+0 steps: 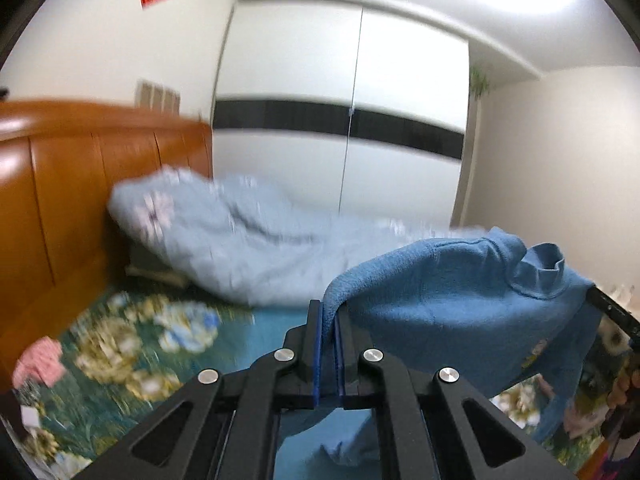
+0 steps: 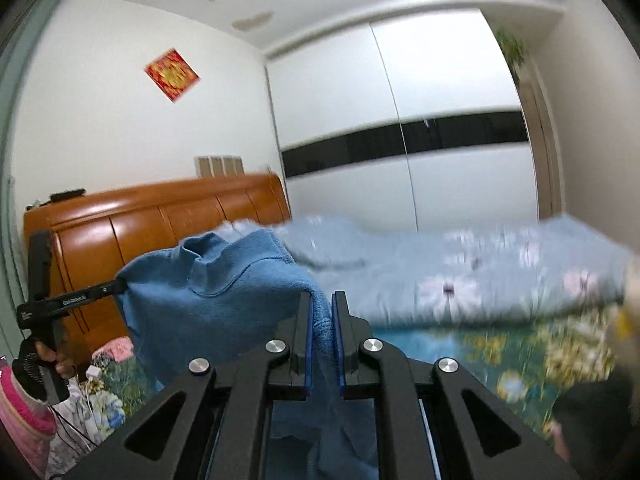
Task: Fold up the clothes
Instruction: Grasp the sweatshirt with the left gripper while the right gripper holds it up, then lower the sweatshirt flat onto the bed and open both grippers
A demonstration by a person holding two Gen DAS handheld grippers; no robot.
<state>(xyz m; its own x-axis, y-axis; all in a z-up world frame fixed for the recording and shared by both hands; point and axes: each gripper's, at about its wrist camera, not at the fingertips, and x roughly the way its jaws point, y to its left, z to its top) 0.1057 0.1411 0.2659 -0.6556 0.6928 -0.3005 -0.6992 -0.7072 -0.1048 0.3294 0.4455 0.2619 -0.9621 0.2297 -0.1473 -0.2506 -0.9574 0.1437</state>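
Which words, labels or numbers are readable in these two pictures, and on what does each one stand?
None can be read for certain.
Red paper square on the wall: gold signs, too blurred to read.
Left gripper arm: small pale lettering, too small to read.
Blue sweater: small picture patch, no legible text.

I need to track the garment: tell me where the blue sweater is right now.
The blue sweater hangs in the air above the flowered bedsheet, stretched between the left gripper and the right gripper, both shut on it, in front of the pale quilt.
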